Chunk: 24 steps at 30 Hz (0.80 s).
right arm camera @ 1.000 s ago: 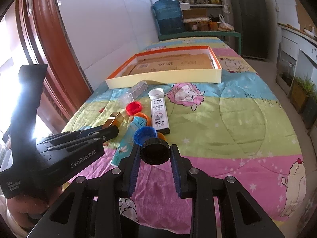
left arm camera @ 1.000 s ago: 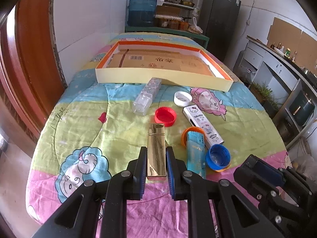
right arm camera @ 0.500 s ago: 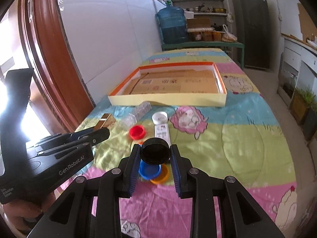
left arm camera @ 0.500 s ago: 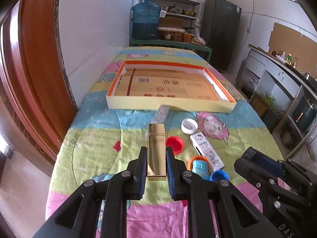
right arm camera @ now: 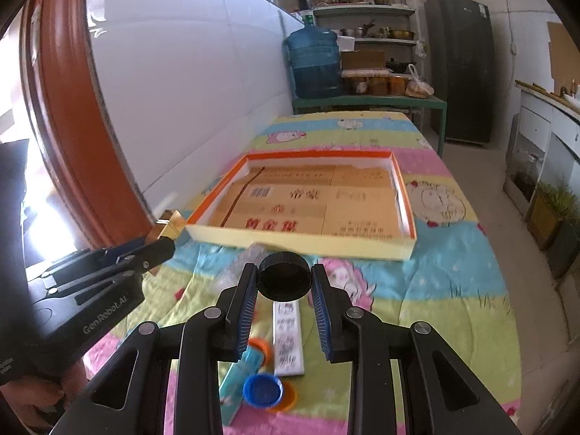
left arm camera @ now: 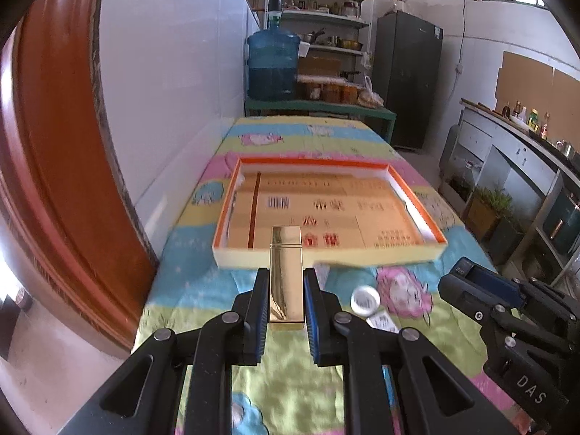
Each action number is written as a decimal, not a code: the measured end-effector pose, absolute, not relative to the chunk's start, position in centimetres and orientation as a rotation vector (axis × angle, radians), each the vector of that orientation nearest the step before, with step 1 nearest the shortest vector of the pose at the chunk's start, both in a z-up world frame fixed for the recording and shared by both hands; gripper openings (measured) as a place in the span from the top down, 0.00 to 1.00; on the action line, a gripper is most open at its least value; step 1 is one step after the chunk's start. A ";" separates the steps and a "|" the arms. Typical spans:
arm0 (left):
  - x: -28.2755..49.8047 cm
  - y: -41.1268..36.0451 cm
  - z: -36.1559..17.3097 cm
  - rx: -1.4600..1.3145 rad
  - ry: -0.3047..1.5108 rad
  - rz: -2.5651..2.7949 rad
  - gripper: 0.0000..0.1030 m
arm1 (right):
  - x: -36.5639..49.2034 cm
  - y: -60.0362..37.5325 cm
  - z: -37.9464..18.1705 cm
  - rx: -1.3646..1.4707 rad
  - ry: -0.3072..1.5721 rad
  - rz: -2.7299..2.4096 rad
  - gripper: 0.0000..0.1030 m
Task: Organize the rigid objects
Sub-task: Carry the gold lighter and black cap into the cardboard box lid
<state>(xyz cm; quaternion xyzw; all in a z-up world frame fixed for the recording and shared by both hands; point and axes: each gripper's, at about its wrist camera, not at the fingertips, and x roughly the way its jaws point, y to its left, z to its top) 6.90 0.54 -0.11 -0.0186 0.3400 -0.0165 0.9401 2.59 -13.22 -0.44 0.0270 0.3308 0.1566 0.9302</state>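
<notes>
My left gripper (left arm camera: 285, 282) is shut on a gold rectangular case (left arm camera: 285, 275) and holds it in the air, its far end over the near wall of the orange-rimmed shallow box (left arm camera: 326, 255). The case also shows in the right wrist view (right arm camera: 167, 225). My right gripper (right arm camera: 284, 277) is shut on a black round cap (right arm camera: 284, 276), held above the quilt short of the box (right arm camera: 301, 241). The box floor is brown printed cardboard.
On the quilt lie a white cap (left arm camera: 365, 301), a white printed box (right arm camera: 287, 337), a teal box (right arm camera: 235, 380), a blue cap (right arm camera: 262, 389) on an orange ring, and a clear plastic case (right arm camera: 241, 264). A white wall and a red door frame (left arm camera: 61, 166) run along the left.
Both grippers have risen and moved forward toward the orange-rimmed box, each still holding its object. The loose items on the quilt have dropped below and behind the fingers.
</notes>
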 end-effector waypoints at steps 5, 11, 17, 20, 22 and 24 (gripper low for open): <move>9.2 0.5 0.8 -0.026 0.682 -0.039 0.82 | 5.0 -13.4 0.4 0.041 0.677 0.317 0.70; 12.1 0.8 1.2 -0.023 0.684 -0.032 0.82 | 7.9 -13.7 0.9 0.032 0.686 0.323 0.70; 14.6 1.1 1.2 -0.010 0.686 -0.015 0.82 | 11.2 -14.3 0.9 0.047 0.709 0.322 0.70; 15.9 1.3 1.1 -0.008 0.689 -0.010 0.82 | 12.5 -14.5 0.9 0.049 0.716 0.318 0.70; 16.5 1.4 1.0 -0.005 0.696 -0.010 0.82 | 13.5 -14.6 1.0 0.046 0.721 0.314 0.70; 17.3 1.4 0.7 0.005 0.699 -0.007 0.82 | 14.4 -14.7 1.0 0.045 0.726 0.312 0.70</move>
